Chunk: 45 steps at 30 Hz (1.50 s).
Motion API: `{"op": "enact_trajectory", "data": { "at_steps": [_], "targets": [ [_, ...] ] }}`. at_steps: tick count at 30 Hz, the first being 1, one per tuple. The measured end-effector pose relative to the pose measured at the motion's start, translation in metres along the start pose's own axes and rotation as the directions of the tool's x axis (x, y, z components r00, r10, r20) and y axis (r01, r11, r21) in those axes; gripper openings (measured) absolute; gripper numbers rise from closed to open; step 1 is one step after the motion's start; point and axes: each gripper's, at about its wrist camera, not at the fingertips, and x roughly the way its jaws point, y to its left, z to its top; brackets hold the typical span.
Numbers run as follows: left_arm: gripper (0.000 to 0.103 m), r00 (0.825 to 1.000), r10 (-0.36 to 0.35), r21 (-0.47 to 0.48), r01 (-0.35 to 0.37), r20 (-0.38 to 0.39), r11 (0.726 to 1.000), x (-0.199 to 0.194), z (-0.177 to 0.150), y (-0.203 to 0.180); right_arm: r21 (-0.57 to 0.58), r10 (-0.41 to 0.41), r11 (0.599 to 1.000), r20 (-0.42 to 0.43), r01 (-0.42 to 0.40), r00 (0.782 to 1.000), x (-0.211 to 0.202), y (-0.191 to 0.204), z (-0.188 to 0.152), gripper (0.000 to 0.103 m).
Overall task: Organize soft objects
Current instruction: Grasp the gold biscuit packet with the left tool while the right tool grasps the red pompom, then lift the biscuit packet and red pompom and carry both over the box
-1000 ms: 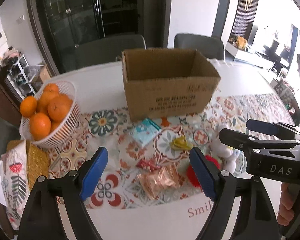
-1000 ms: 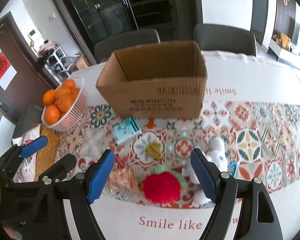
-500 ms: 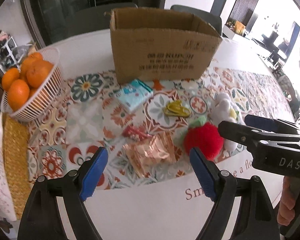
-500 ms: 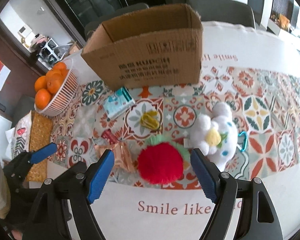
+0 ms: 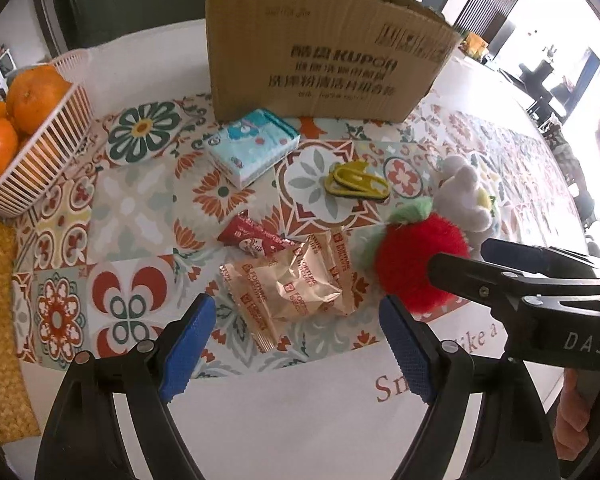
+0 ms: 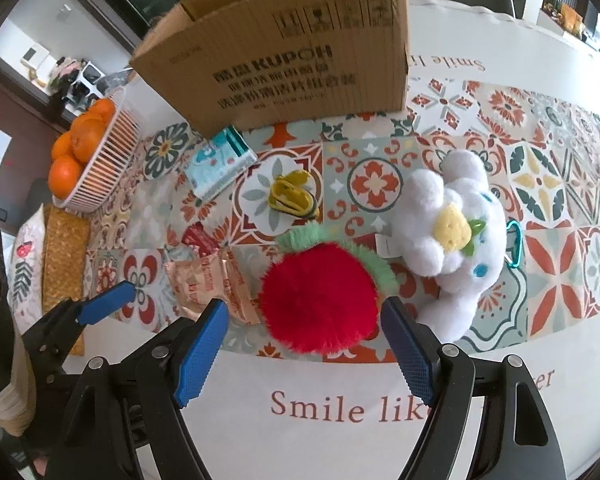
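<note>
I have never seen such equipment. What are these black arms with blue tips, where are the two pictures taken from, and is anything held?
No robot here: a person holds one hand-held gripper in each hand, each with a camera looking along its fingers. One picture is from the left hand-held gripper, the other from the right hand-held gripper. Both are open and hold nothing. On the patterned table lie a red plush ball, a white plush toy, snack packets, a tissue pack and a cardboard box.
</note>
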Motion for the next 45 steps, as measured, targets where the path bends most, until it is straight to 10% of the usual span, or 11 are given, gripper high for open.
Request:
{"op": "enact_trajectory", "data": {
  "at_steps": [19,33,45],
  "targets": [
    [0.077,0.999,-0.013,-0.054,0.01,-0.052,0.998,0.051,0.009,0.016,0.071,-0.021,0.997,-0.08,0.026,0.997,0.048,-0.02,0.005,0.076],
    [0.049,0.998,-0.055,-0.107,0.053,-0.024,0.993,0.054,0.002,0.017,0.083,0.018,0.996,-0.088,-0.011,0.996,0.057,-0.021,0.001,0.045],
    [0.047,0.999,-0.017,-0.105,0.021,0.039,0.994,0.027,-0.004,0.012,0.057,0.027,0.998,-0.049,-0.024,0.998,0.041,-0.014,-0.008,0.042]
  ]
}}
